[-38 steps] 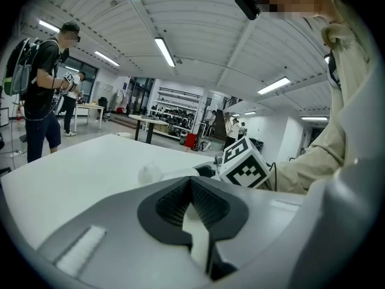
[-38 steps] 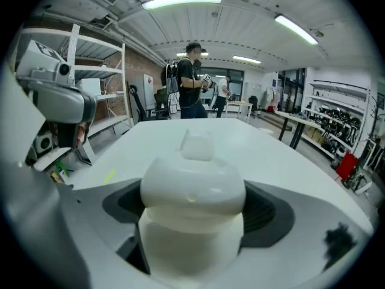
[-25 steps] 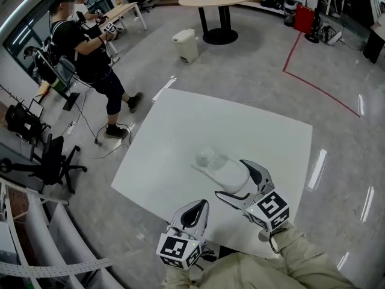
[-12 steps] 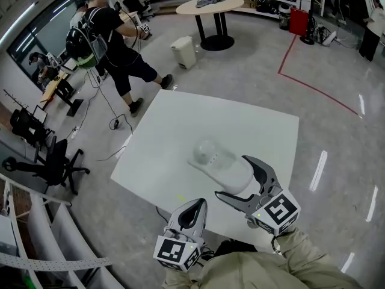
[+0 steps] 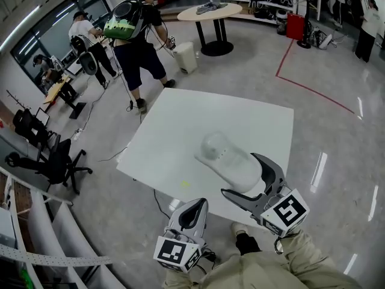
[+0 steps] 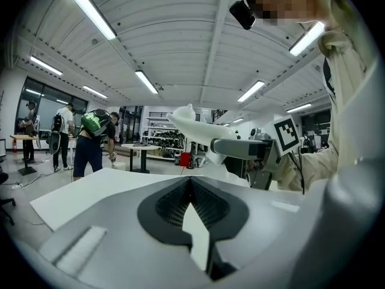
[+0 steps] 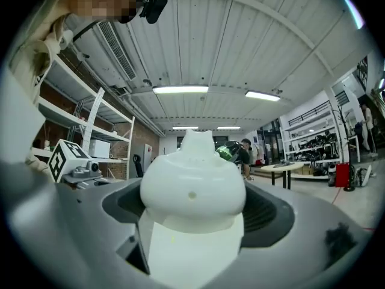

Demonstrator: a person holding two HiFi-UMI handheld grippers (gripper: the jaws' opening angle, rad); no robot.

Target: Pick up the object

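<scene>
The object is a white, rounded bottle-like thing with a narrow top. My right gripper is shut on it, one jaw on each side, holding it tilted in the air above the white table. In the right gripper view the object fills the space between the jaws of the right gripper. From the left gripper view it shows up high, well off the tabletop. My left gripper hangs shut and holding nothing, just off the table's near edge.
People stand at the far left of the room, one with a green backpack. A round table and a white bin are beyond the white table. An office chair stands left. Red tape marks the floor.
My right gripper has closed on the object and raised it off the table, toward me. The person with the backpack has walked to the right. My left gripper stays where it was.
</scene>
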